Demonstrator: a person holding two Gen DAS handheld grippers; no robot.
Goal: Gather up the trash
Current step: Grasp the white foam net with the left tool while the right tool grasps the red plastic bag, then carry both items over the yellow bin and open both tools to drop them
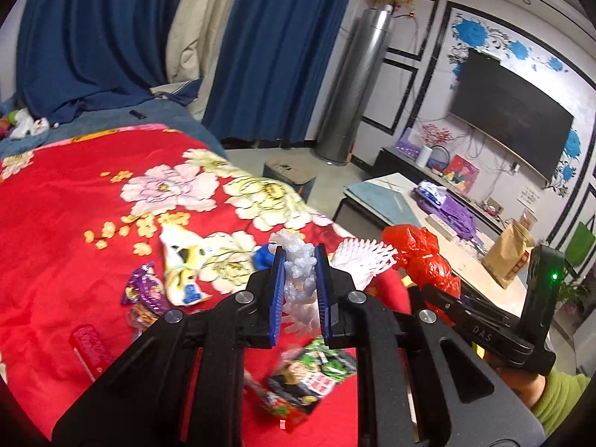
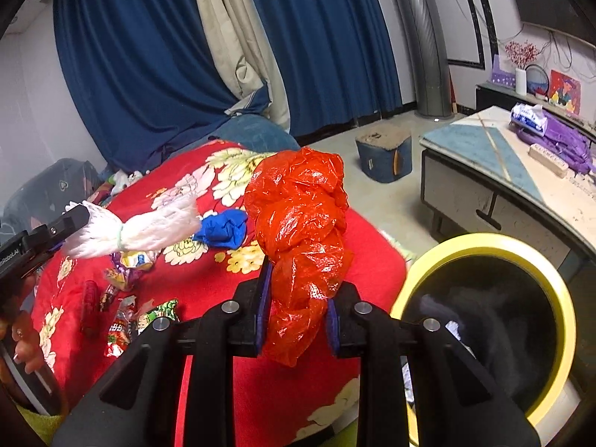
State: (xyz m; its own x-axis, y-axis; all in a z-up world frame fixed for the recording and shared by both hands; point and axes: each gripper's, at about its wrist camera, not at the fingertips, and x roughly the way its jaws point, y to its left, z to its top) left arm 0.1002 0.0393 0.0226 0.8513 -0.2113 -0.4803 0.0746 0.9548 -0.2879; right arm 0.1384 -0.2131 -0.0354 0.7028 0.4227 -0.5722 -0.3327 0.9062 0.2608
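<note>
Blue curtains (image 1: 283, 48), wall television (image 1: 510, 111), floral red blanket (image 1: 56, 205), possibly marble-topped table (image 2: 480, 149)

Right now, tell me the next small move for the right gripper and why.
Probably swing the right gripper rightward over the yellow-rimmed bin and let go. It is shut on the red plastic bag, held above the red blanket, and the bin's open mouth sits just beside it to the right.
</note>
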